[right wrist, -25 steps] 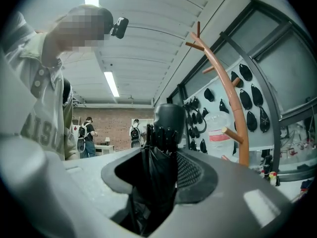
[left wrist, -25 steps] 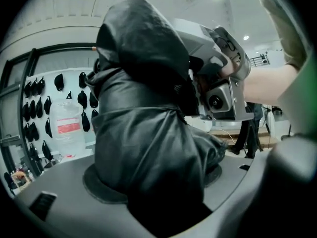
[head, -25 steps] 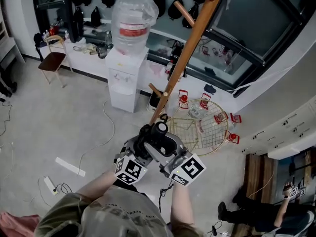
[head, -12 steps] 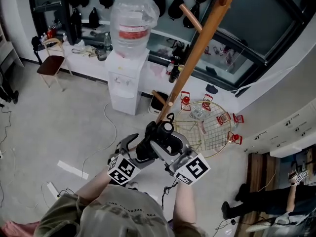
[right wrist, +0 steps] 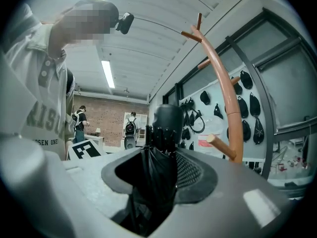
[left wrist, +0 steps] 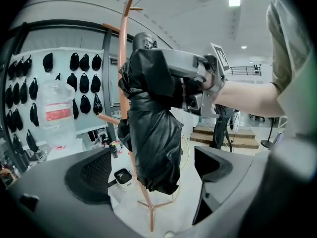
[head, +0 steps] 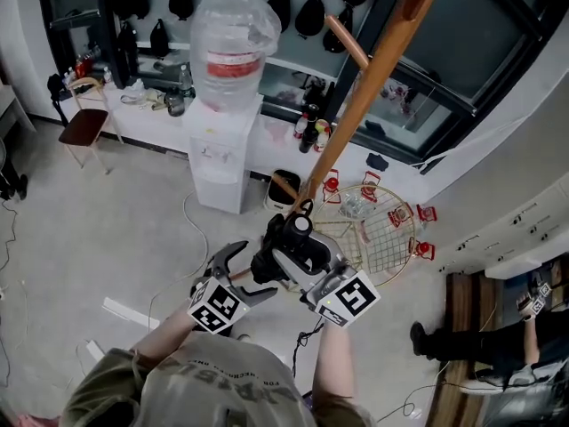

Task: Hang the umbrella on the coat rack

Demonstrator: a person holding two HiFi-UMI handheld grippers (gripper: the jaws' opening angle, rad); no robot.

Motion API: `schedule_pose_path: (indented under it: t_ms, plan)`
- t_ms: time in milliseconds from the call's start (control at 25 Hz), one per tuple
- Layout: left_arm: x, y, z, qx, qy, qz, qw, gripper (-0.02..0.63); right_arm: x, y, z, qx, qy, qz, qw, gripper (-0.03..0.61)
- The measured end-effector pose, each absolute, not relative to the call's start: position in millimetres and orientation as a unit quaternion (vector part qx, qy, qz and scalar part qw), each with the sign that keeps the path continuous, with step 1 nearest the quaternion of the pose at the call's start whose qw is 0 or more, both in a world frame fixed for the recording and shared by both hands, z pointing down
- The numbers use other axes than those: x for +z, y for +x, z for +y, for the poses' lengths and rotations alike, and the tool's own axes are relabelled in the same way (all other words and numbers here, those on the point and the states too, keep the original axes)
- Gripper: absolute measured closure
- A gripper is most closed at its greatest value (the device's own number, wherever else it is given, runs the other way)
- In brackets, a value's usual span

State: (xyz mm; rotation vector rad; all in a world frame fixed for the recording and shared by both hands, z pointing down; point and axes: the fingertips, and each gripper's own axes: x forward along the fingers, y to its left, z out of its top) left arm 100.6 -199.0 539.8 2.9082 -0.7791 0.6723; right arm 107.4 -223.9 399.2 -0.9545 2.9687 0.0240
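A folded black umbrella (head: pixel 283 254) stands upright with my right gripper (head: pixel 295 263) shut on its cloth. Its knob end (head: pixel 302 225) points up beside the foot of the wooden coat rack (head: pixel 360 96). In the right gripper view the umbrella (right wrist: pixel 157 182) fills the gap between the jaws, with the rack (right wrist: pixel 229 98) and a peg (right wrist: pixel 220 147) just beyond. My left gripper (head: pixel 249 272) is open wide to the left of the umbrella, not touching it. From the left gripper view the umbrella (left wrist: pixel 151 133) hangs beyond the open pads (left wrist: pixel 94 175), in front of the rack pole (left wrist: pixel 124 58).
A water dispenser (head: pixel 220 154) with a large bottle (head: pixel 233 38) stands left of the rack. A round wire basket (head: pixel 372 229) lies on the floor by the rack's base. There is a chair (head: pixel 84 123) at the far left, black bags on the wall and cables on the floor.
My left gripper has let go of the umbrella, opened wide and drawn away to the left. The right gripper has carried the umbrella a little closer to the rack.
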Motion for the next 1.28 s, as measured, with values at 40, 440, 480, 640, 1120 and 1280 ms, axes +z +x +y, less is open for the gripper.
schedule_pose_path:
  t_ms: [40,440,480,640,1120,1280]
  plan:
    - [539.7,101.0,-202.0,0.218,0.942,-0.252,0.029,0.115,400.4,108.0,-228.3,0.006,-0.307,0.952,0.012,0.403]
    - [536.3,96.3,-218.6,0.205,0.946,-0.249,0.044,0.115,429.4,120.4,-244.9,-0.023,-0.331,0.943,0.009,0.403]
    - [536.2,96.2,-219.0,0.203,0.946,-0.249,0.044,0.115,432.4,121.5,-243.8,-0.025,-0.332,0.943,0.009,0.403]
    - [532.8,99.4,-222.9,0.203,0.946,-0.249,0.046,0.115,438.0,126.5,-244.0,-0.035,-0.335,0.942,0.009,0.403]
    - [522.8,93.9,-228.6,0.18,0.946,-0.262,0.062,0.115,470.5,145.5,-263.0,-0.067,-0.377,0.924,-0.002,0.403]
    - [521.2,91.5,-233.5,0.171,0.946,-0.267,0.065,0.115,487.7,152.9,-273.4,-0.083,-0.396,0.915,-0.005,0.403]
